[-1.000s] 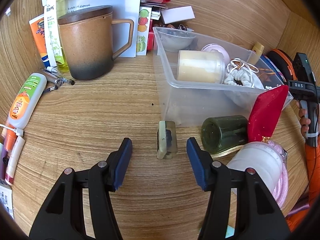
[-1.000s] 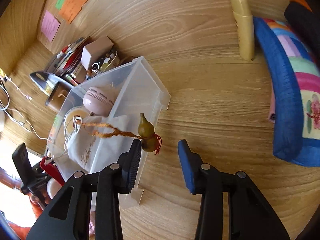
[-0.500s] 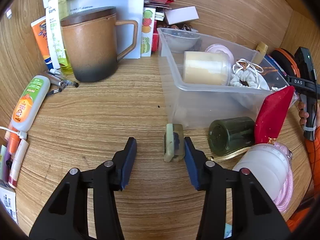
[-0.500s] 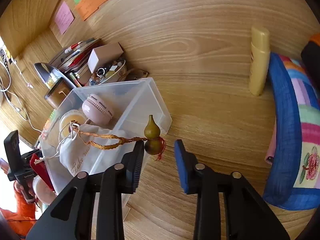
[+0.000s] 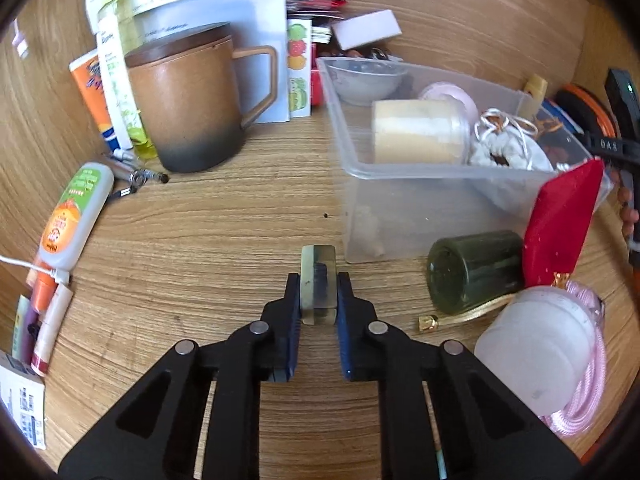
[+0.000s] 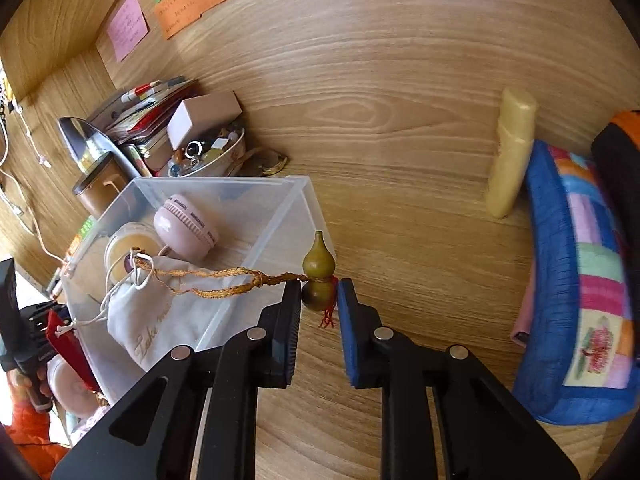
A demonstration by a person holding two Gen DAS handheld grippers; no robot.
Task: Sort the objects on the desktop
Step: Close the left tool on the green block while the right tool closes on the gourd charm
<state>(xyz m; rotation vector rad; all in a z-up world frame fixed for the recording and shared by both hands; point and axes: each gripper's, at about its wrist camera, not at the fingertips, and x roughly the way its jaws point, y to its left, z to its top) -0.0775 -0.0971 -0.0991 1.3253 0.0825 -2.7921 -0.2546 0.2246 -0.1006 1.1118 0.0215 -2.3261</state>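
My left gripper is shut on a small clear resin block with a dark inset, standing on the wooden desk in front of the clear plastic bin. My right gripper is shut on a small olive gourd charm at the bin's near corner. Its braided orange cord trails over the bin onto a white drawstring pouch. The bin also holds a cream jar and a pink round case.
A brown lidded mug, tubes and a lotion bottle stand left. A dark green jar, red pouch and white jar lie right of the block. A yellow tube and patchwork bag sit right.
My left gripper moved forward and closed on the resin block. My right gripper closed on the gourd charm at the bin's corner.
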